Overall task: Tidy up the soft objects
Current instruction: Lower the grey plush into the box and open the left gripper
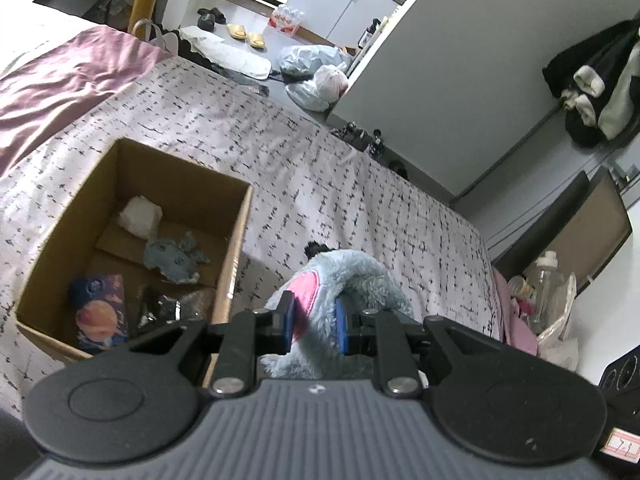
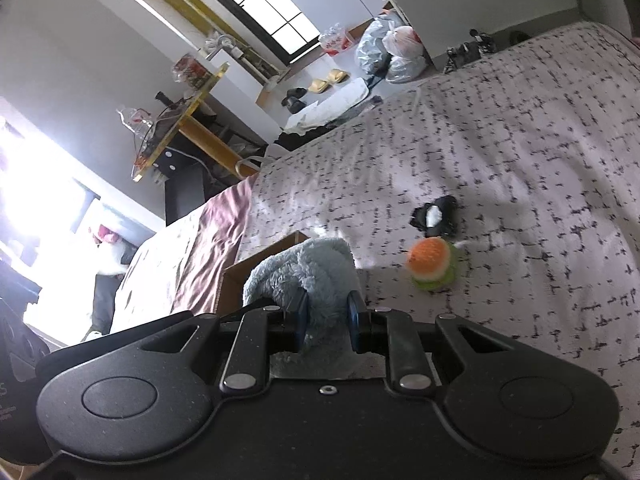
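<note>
I see the bed [image 1: 360,168] filling most of both views, covered by a pale sheet with dark dashes, with a mauve blanket [image 1: 60,80] lying across its far end. A cardboard box [image 1: 236,240] sits open on the bed, left of the left tool in the left wrist view. Inside the box I see a white soft item [image 1: 140,216] at the back, a blue-grey cloth item [image 1: 176,258] in the middle, a printed pouch with planets [image 1: 102,312] at the near corner, and a dark shiny item [image 1: 160,308] beside it. The plush toy [image 1: 344,280], light blue and fluffy with a pink patch, is gripped by both tools just right of the box. My left tool [image 1: 316,324] is narrowed onto the toy, its blue pads pressing the fur at either side. My right tool [image 2: 327,318] is likewise narrowed onto the plush toy [image 2: 308,268], with the box edge [image 2: 240,276] visible just behind it. On the sheet to the right of the right tool lie an orange and green soft toy [image 2: 432,264] and, just beyond it, a black and white soft item [image 2: 436,216]; the two are near each other, but I cannot tell whether they touch.
</note>
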{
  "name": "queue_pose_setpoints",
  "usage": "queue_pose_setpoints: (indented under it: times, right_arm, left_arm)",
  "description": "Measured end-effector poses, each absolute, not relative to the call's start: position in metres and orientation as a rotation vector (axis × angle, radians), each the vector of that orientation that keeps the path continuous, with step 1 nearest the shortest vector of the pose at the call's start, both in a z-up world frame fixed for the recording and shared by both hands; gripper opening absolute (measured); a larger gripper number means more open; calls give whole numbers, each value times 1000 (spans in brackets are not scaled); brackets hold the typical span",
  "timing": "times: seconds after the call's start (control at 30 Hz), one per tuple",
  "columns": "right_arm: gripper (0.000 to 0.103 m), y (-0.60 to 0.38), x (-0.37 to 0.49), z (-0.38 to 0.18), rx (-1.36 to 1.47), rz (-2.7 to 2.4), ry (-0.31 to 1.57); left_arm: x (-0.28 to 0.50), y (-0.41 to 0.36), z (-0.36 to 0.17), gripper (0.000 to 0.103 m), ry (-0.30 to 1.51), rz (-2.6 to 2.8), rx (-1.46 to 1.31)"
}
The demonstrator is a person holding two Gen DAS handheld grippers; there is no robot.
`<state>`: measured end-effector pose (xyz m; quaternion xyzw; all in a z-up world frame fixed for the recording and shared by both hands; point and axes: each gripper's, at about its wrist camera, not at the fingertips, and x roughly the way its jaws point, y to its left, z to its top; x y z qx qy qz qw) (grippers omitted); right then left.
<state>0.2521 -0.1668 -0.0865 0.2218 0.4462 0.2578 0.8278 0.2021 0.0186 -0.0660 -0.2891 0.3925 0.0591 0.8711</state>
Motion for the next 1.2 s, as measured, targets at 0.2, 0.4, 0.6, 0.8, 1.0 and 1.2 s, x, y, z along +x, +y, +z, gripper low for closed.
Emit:
queue_pose_setpoints:
  times: [0.2, 0.4, 0.6, 0.8, 1.0, 1.2]
  right_arm:
    - [21, -142, 250, -80, 451, 574, 945]
    - [21, -110, 247, -77, 435, 599, 942]
    - [21, -79, 246, -80, 418, 623, 958]
    - [21, -52, 245, -83, 384, 631, 968]
    - [21, -31, 246, -85, 362, 633, 969]
    - [48, -23, 251, -90, 370, 588, 978]
  left_arm:
    - [193, 45, -60, 20, 799, 144, -627]
    - [184, 74, -56, 20, 779, 176, -647]
    - [176, 106, -61, 20, 768, 208, -682]
    - [174, 132, -69, 20, 769, 231, -711]
    - [174, 151, -72, 20, 768, 247, -728]
    - [173, 162, -71, 24, 759, 297, -674]
